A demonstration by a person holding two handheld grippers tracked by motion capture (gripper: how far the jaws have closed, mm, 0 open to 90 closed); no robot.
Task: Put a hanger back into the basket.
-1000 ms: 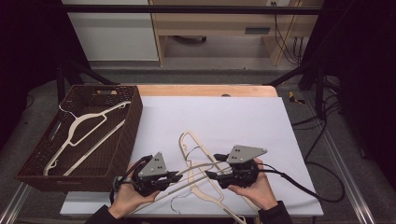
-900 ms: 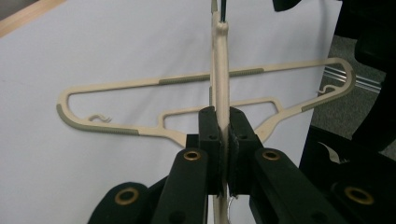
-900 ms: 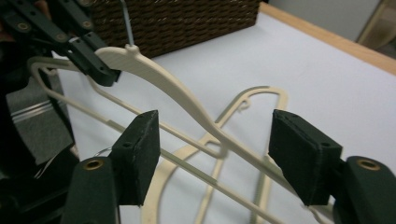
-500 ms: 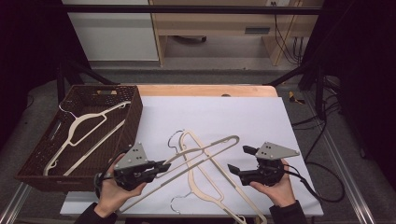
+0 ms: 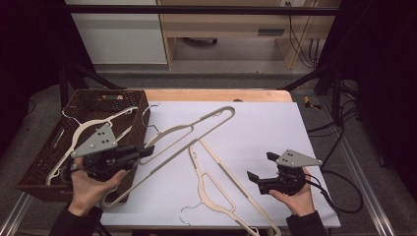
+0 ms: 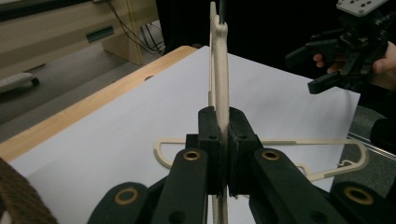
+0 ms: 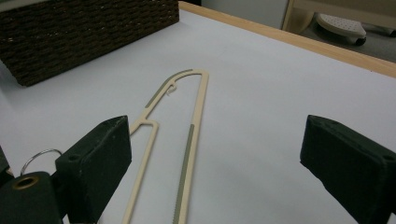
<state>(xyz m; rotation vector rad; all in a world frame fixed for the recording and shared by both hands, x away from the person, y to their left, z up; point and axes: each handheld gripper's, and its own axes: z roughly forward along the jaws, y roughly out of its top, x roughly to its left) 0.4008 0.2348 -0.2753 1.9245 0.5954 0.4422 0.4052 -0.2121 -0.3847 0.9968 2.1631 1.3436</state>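
My left gripper (image 5: pixel 146 150) is shut on a cream hanger (image 5: pixel 196 129) and holds it off the white table, slanting up to the right, beside the basket. In the left gripper view the jaws pinch the hanger (image 6: pixel 220 70) edge-on. A second cream hanger (image 5: pixel 221 184) lies flat on the table between the hands. My right gripper (image 5: pixel 259 166) hovers at the right with its jaws wide; they have just been opening and nothing is between them. In the right gripper view the flat hanger (image 7: pixel 187 149) lies ahead of my right gripper (image 7: pixel 219 158).
A brown wicker basket (image 5: pixel 54 147) at the left holds more cream hangers (image 5: pixel 81 130). The white table cover (image 5: pixel 275 128) ends at a wooden edge (image 5: pixel 216 95) at the back. A black cable (image 5: pixel 339 191) trails right from the right gripper.
The left gripper has lifted the hanger and carried it left toward the basket. The right gripper has let go of it, drawn away to the right and opened.
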